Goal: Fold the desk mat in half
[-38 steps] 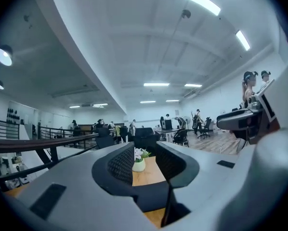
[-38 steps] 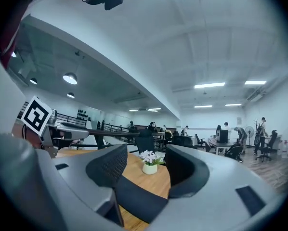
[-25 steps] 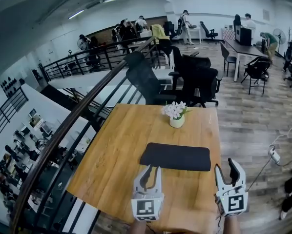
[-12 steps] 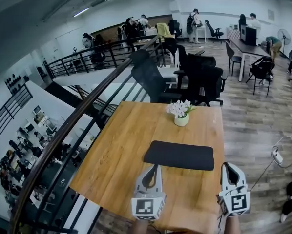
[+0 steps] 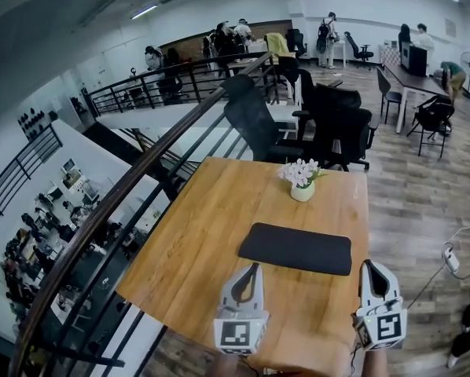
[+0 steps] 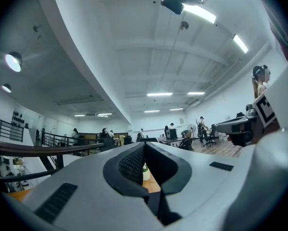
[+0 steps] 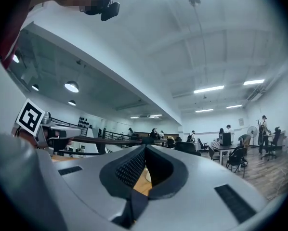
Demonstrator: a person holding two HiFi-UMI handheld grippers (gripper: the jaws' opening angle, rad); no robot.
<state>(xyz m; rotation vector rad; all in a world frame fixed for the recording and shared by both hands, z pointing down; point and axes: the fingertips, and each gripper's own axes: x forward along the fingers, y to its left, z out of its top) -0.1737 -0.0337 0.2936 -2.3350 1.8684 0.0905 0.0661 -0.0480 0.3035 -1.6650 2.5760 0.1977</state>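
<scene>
The black desk mat (image 5: 296, 248) lies flat on the wooden table (image 5: 211, 226), a long dark rectangle just in front of both grippers. My left gripper (image 5: 255, 267) hovers over the table's near edge, its tips just short of the mat's near left corner, shut with nothing in it. My right gripper (image 5: 371, 265) hangs near the mat's near right corner, also shut and empty. In the left gripper view the left gripper (image 6: 144, 146) has its jaws together. The right gripper (image 7: 145, 148) shows the same in the right gripper view. Neither touches the mat.
A white pot of white flowers (image 5: 302, 181) stands just beyond the mat. A dark railing (image 5: 141, 187) runs along the table's left side over a drop to a lower floor. Black office chairs (image 5: 255, 120) stand behind the table. A power strip (image 5: 452, 259) lies on the floor at right.
Both grippers' jaws were apart a second ago, the right widely, and are now together. The hands have stayed near the table's front edge; the head view has shifted a little.
</scene>
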